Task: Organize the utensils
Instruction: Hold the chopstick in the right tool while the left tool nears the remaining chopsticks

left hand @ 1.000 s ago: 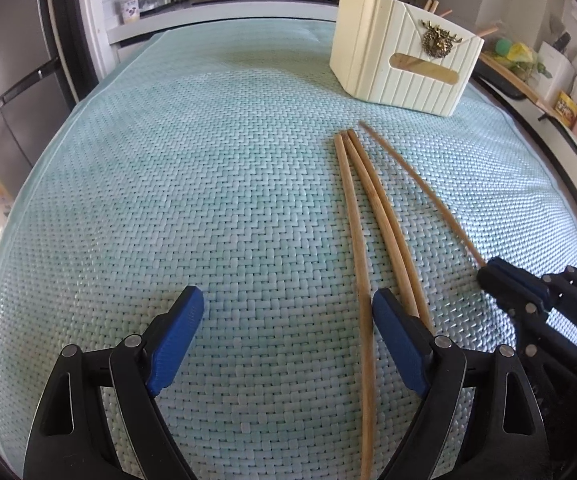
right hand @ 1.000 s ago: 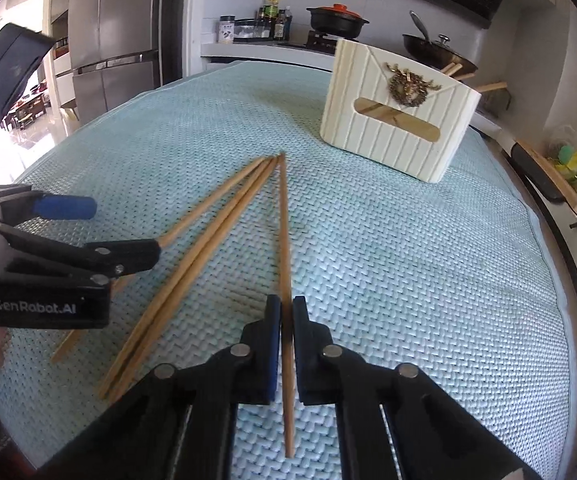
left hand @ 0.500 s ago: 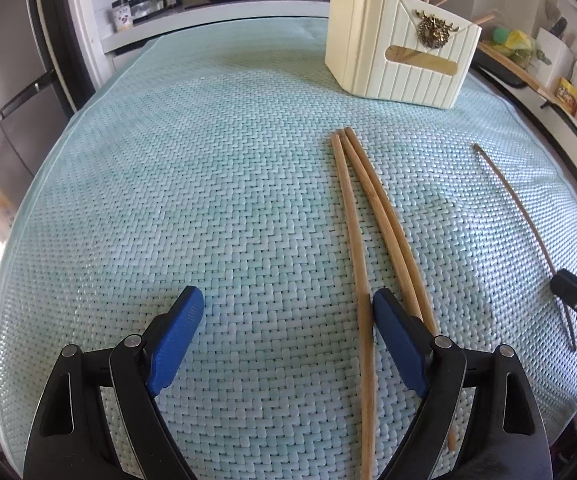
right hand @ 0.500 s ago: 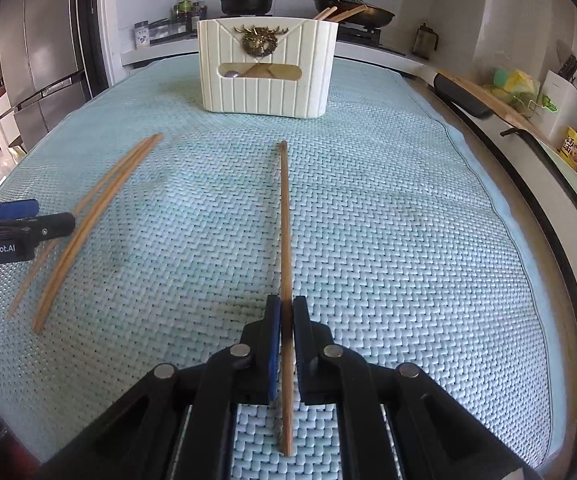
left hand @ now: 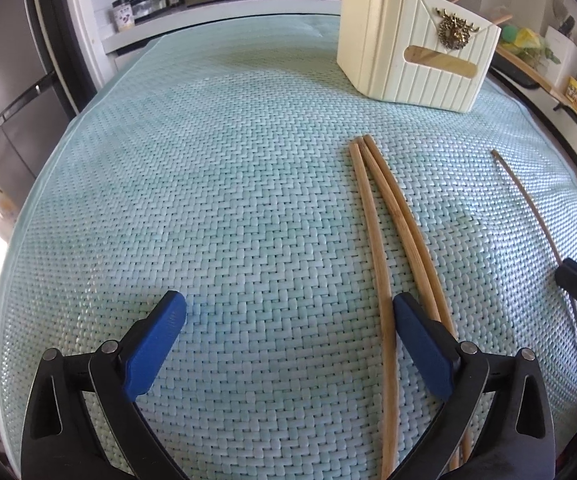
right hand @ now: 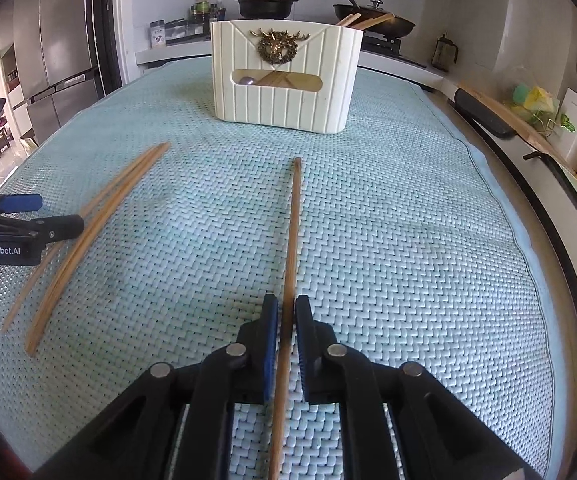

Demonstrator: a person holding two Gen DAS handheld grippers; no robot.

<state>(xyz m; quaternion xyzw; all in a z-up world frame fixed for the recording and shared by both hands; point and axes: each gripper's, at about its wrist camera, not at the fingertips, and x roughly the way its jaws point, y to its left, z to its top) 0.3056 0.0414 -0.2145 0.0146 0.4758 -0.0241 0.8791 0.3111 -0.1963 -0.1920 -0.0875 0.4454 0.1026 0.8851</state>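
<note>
Right now my right gripper [right hand: 286, 316] has one chopstick [right hand: 291, 236] pinched between nearly closed jaws, its tip aimed at the cream utensil holder [right hand: 284, 92] ahead on the woven mat [right hand: 408, 240]. My left gripper [left hand: 288, 314], whose jaws have just been opening, gapes empty beside three chopsticks [left hand: 384, 224] lying there. Next, I judge, I lift mine over the holder's rim and drop it in.
</note>
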